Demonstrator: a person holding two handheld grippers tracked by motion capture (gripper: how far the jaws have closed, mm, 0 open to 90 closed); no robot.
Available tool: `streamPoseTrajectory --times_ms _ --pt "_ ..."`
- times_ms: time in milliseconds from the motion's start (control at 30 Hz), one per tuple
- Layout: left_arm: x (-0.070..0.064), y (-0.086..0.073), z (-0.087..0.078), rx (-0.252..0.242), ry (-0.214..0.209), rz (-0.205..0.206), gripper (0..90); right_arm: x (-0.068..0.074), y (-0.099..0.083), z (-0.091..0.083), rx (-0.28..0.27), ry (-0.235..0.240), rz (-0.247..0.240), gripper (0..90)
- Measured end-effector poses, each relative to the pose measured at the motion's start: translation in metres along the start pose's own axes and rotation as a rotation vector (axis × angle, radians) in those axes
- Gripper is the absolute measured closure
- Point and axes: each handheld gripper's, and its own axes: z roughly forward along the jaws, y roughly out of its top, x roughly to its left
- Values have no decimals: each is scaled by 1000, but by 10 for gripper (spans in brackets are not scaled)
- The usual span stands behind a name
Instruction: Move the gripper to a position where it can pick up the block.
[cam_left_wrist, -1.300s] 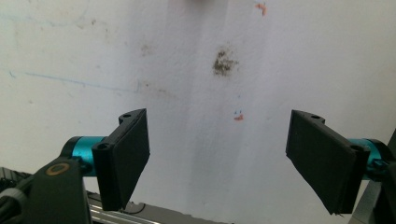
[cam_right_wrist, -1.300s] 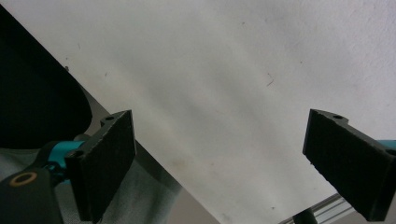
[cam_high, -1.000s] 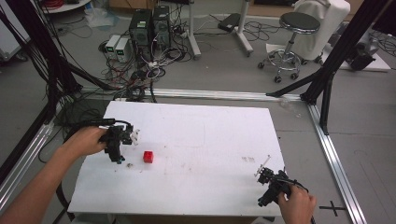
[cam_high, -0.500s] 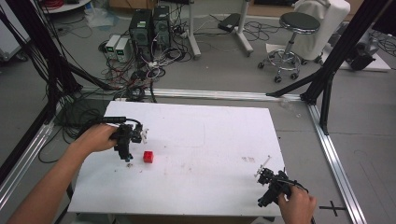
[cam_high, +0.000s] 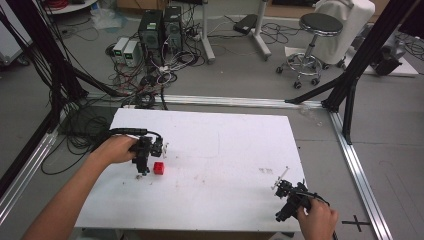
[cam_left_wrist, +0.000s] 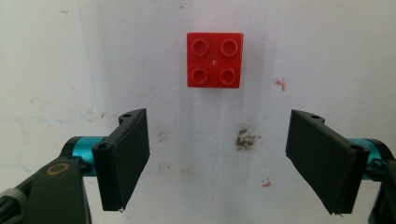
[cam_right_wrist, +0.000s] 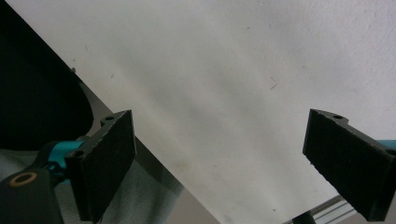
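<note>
The white rectangular table top (cam_high: 220, 150) carries one small red four-stud plastic brick (cam_high: 159, 168), lying well in from its left edge. Over the last second the left gripper (cam_high: 142, 170) has travelled toward that brick and now hovers just beside it, jaws spread wide with nothing between them (the brick lies ahead of the gap, untouched). That suggests a pick-up is being lined up. The right gripper (cam_high: 286, 196) has stayed near the front right corner, released too. Its view crosses the table's edge; the dark shape beyond is unclear.
</note>
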Motion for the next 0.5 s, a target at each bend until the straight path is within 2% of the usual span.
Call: streamPoseTrajectory --times_ms 500 --pt "3 16 19 13 -32 26 220 -1 -1 0 -3 0 4 89"
